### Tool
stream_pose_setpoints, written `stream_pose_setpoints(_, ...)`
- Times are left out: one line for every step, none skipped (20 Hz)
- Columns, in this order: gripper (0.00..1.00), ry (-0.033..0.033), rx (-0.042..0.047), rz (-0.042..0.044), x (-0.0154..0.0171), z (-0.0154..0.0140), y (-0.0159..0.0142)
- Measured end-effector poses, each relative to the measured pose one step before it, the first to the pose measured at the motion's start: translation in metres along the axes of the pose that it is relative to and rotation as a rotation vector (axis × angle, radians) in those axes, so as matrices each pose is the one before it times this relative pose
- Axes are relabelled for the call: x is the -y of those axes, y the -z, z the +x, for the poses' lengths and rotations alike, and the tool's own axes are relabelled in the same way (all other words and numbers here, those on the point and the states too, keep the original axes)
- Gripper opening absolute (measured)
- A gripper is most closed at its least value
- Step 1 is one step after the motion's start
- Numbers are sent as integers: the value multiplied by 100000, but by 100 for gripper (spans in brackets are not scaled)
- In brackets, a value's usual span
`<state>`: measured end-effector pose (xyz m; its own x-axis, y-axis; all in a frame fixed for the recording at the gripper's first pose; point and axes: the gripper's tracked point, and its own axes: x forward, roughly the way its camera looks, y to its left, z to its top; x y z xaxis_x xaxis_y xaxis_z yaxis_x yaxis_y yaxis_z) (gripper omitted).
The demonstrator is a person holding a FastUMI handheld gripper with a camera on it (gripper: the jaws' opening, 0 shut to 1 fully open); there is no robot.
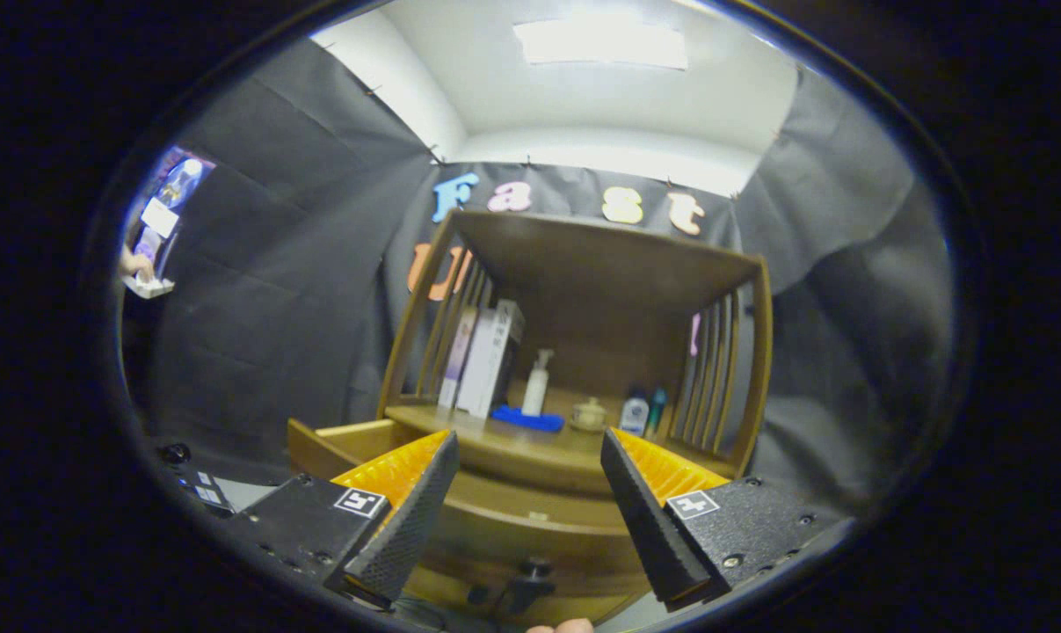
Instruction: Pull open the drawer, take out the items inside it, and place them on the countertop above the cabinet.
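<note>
My gripper (pixel 528 436) is open, its fingers wide apart with nothing between them. Beyond them stands a wooden cabinet with a slatted hutch (pixel 600 264). On its countertop (pixel 512 453) stand tall boxes (pixel 486 356), a white pump bottle (pixel 537 382), a flat blue item (pixel 527 419), a small jar (pixel 590 413) and two small bottles (pixel 643 411). Below the countertop, low between my fingers, is the drawer front (pixel 530 545) with a dark handle (pixel 532 580). A wooden box edge (pixel 328 440) juts out at the left under the top. The drawer's inside is hidden.
Black cloth walls close in the booth on both sides and behind the cabinet. Far off to the left a hand (pixel 134 264) rests by a lit screen (pixel 174 189). Dark gear (pixel 198 488) lies on the floor left of the cabinet.
</note>
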<state>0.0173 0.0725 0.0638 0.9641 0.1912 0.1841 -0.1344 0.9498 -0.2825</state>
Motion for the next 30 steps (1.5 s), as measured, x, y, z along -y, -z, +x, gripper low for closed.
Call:
stream_pose_setpoints(100, -2926, -1651, -94, -260, 1060, -906)
stream_pose_setpoints(100, -1491, -1723, 782, 20, 1426, -859)
stream_pose_setpoints(100, -235, -3736, -529, 449, 1548, -494)
stream_pose_setpoints(100, -329, -3551, -555, 584, 1399, -116)
stream_pose_setpoints(100, 238, -4577, 147, 378, 1298, 236)
stream_pose_setpoints(100, -1133, -5922, 1354, 187, 1506, 919)
stream_pose_setpoints(100, -572, -6977, 4023, 145, 1225, 962)
stream_pose_setpoints(100, -1325, -5793, 5502, 0, 1196, 1001)
stream_pose_setpoints(100, -1326, -5633, 5374, 124, 1332, 780)
stream_pose_setpoints(100, -437, -7566, 3361, 442, 1124, 1343)
stream_pose_setpoints(100, -364, -7485, 955, 172, 886, 1411)
stream_pose_setpoints(100, 509, -7047, 354, 569, 1190, 1256)
stream_pose_setpoints(100, -684, -7189, 196, 302, 734, 1254)
stream_pose_setpoints(99, -316, -6831, 488, 113, 742, 966)
stream_pose_setpoints(99, 363, -5610, 629, 133, 145, 746)
stream_pose_setpoints(99, 425, -5630, -42, 64, 563, 943)
stream_pose_setpoints(97, -251, -4799, 484, 278, 441, 858)
stream_pose_setpoints(95, -606, -4294, 1317, 200, 557, 842)
stream_pose_setpoints(93, -1338, -4732, 933, -128, 519, 668)
stream_pose_setpoints(89, -99, -4011, 1292, 560, 105, 652)
stream_pose_setpoints(88, -571, -3493, 463, 199, 240, 501)
stream_pose_setpoints(87, -322, -3305, 117, 5, 600, 746)
stream_pose_setpoints(86, 283, -2278, 148, 50, 286, 579)
stream_pose_setpoints(86, 165, -1654, -963, -101, 355, 353)
stream_pose_setpoints(85, -107, -91, 698, -10, 187, -67)
stream_pose_setpoints(82, 34, -165, -248, -109, 19, 56)
stream_pose_setpoints(78, 95, -508, 206, 53, 163, 119)
stream_pose_setpoints(64, -772, -138, 1289, 130, 139, 230)
stream_pose_setpoints(49, 528, 737, 178, 163, 116, -128)
stream_pose_setpoints(35, -520, -55, -1557, 36, -8, 160)
